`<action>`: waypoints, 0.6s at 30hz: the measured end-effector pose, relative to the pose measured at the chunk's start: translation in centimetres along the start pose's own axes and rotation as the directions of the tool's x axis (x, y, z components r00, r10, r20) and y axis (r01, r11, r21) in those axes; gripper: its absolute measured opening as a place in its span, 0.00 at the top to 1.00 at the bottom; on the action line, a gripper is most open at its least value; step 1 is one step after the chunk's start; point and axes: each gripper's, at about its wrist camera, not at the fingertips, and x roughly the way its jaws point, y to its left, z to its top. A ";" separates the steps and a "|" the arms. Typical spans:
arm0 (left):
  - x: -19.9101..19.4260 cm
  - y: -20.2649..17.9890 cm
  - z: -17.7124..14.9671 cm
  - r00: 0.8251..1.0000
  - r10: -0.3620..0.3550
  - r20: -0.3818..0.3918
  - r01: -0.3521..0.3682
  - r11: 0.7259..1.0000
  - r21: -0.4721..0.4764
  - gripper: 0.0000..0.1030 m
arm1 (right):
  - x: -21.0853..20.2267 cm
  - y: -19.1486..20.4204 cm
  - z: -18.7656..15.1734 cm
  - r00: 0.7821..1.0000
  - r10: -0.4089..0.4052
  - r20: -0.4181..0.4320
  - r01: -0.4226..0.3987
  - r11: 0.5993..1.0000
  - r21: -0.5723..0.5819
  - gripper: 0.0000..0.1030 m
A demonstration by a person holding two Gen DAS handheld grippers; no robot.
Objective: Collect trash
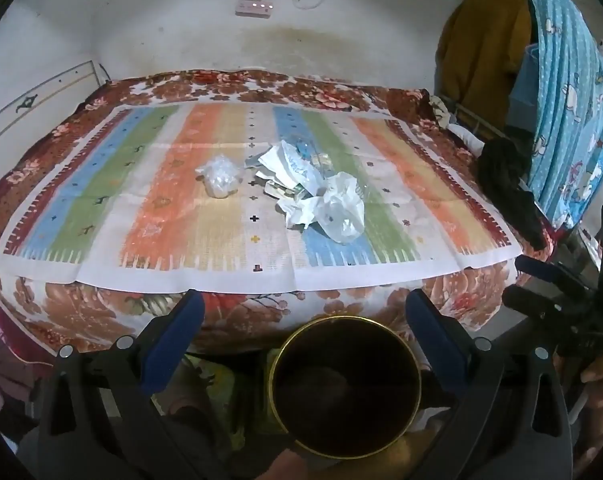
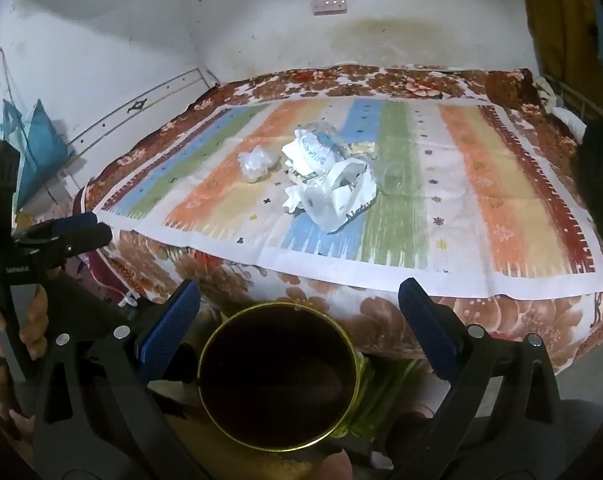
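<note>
A heap of trash lies mid-bed on a striped cloth (image 1: 161, 208) (image 2: 481, 200): a clear plastic wad (image 1: 220, 178) (image 2: 257, 164), crumpled printed paper (image 1: 289, 164) (image 2: 313, 152) and a white plastic bag (image 1: 339, 208) (image 2: 333, 196), with small wrappers tucked among them. A dark round bin with a gold rim (image 1: 345, 317) (image 2: 277, 304) stands in front of the bed, below both grippers. My left gripper (image 1: 304, 300) (image 2: 85, 228) is open and holds nothing, well short of the heap. My right gripper (image 2: 299, 287) (image 1: 525, 280) is open too, beside the left one.
A floral blanket (image 1: 81, 312) covers the bed, which meets the wall at the back. A blue patterned cloth (image 1: 573, 100), a mustard garment (image 1: 485, 48) and a black cloth (image 1: 505, 164) hang at the right. A power strip (image 2: 329, 6) is on the wall. A hand (image 2: 33, 320) grips the left handle.
</note>
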 end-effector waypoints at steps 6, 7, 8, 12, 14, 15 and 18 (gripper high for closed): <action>0.2 -0.1 -0.3 1.000 -0.016 -0.010 0.016 1.000 0.026 0.05 | 0.5 -0.1 0.1 1.000 0.000 -0.013 0.000 1.000 0.009 0.08; 0.2 0.0 -0.3 1.000 -0.015 -0.011 0.015 1.000 0.017 0.05 | 0.4 -0.1 0.1 1.000 -0.006 -0.009 0.006 1.000 0.011 0.08; 0.2 0.2 -0.2 0.999 -0.033 -0.010 0.033 0.999 0.012 0.05 | 0.4 -0.2 0.1 1.000 -0.018 -0.009 0.018 1.000 0.013 0.08; 0.3 -0.6 -0.3 0.996 -0.091 -0.015 0.092 0.995 0.039 0.05 | 0.8 -0.3 0.0 0.999 -0.029 -0.034 0.030 1.000 0.009 0.08; 0.5 -0.9 -0.3 0.997 -0.075 -0.019 0.075 0.996 0.042 0.05 | 0.7 -0.1 -0.1 0.999 -0.038 -0.030 0.038 0.999 -0.007 0.08; 0.6 -0.8 -0.3 0.996 -0.081 -0.027 0.081 0.996 0.034 0.05 | 0.7 0.0 -0.1 0.999 -0.037 -0.030 0.037 0.999 -0.013 0.08; 1.0 -0.9 -0.2 0.996 -0.076 -0.038 0.077 0.997 0.030 0.05 | 0.8 0.0 -0.1 0.999 -0.040 -0.036 0.040 0.999 -0.013 0.08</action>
